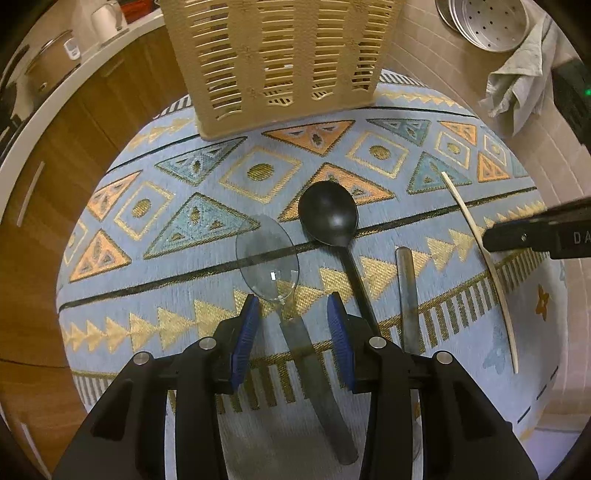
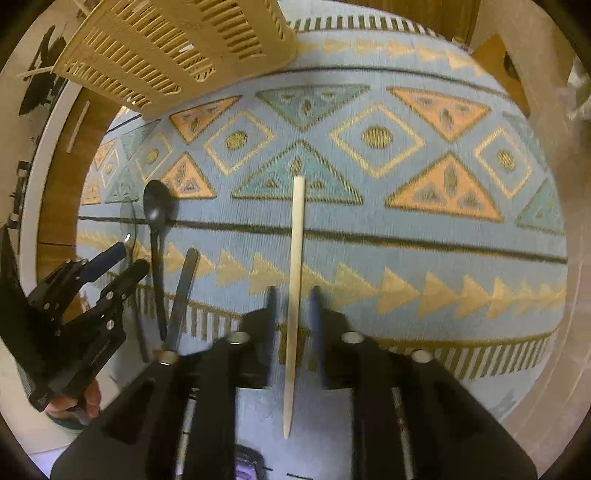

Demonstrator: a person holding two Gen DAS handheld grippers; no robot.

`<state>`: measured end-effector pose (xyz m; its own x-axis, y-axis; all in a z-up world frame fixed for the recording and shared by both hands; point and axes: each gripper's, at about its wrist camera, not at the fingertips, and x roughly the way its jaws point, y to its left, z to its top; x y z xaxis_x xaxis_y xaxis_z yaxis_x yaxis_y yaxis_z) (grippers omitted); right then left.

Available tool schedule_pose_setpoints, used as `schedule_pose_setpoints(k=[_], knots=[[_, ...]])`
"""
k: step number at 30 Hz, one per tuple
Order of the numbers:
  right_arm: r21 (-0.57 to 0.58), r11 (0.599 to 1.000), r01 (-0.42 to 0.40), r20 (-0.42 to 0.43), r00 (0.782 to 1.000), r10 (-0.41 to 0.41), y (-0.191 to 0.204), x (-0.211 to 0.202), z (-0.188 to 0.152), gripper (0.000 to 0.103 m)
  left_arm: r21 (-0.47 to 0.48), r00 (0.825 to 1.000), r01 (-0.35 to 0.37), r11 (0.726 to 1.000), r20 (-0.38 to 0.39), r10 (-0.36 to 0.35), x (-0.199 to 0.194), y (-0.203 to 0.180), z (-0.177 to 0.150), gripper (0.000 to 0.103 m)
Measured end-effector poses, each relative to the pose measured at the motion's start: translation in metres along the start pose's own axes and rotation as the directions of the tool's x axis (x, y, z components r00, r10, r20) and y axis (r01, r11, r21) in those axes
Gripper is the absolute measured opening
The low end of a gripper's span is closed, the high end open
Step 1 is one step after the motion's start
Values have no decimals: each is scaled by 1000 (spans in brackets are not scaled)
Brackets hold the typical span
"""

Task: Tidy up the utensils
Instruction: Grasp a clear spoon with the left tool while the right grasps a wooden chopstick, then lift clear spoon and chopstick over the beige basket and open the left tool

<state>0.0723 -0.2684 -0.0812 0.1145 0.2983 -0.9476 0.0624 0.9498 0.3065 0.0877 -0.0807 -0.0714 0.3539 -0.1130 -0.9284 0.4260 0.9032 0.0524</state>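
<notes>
A clear plastic spoon (image 1: 267, 264) lies on the patterned blue cloth (image 1: 192, 325), its grey handle running back between the jaws of my open left gripper (image 1: 293, 314). A black spoon (image 1: 328, 214), a grey flat handle (image 1: 406, 295) and a thin cream stick (image 1: 484, 251) lie to the right. A beige slotted utensil basket (image 1: 273, 62) stands at the far edge. In the right wrist view, my open right gripper (image 2: 293, 301) straddles the cream stick (image 2: 295, 277) without touching it. The black spoon (image 2: 157, 214), the left gripper (image 2: 125, 258) and the basket (image 2: 170, 48) show to the left.
A wooden cabinet front (image 1: 55, 192) and white counter edge lie left. A metal steamer tray (image 1: 487, 22) and a grey rag (image 1: 524, 85) hang on the tiled wall at right. The table edge runs close behind both grippers.
</notes>
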Motion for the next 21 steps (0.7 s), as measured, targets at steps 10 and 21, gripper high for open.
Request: schedule_pose_setpoints(k=[10, 21], knots=[[-126, 981, 147, 8, 989, -147, 44, 23, 4, 18, 48, 999, -45, 998, -14, 46, 3, -8, 3, 30], [-131, 991, 38, 37, 999, -33, 35, 4, -4, 5, -27, 994, 101, 994, 35, -100, -3, 4, 9, 10]])
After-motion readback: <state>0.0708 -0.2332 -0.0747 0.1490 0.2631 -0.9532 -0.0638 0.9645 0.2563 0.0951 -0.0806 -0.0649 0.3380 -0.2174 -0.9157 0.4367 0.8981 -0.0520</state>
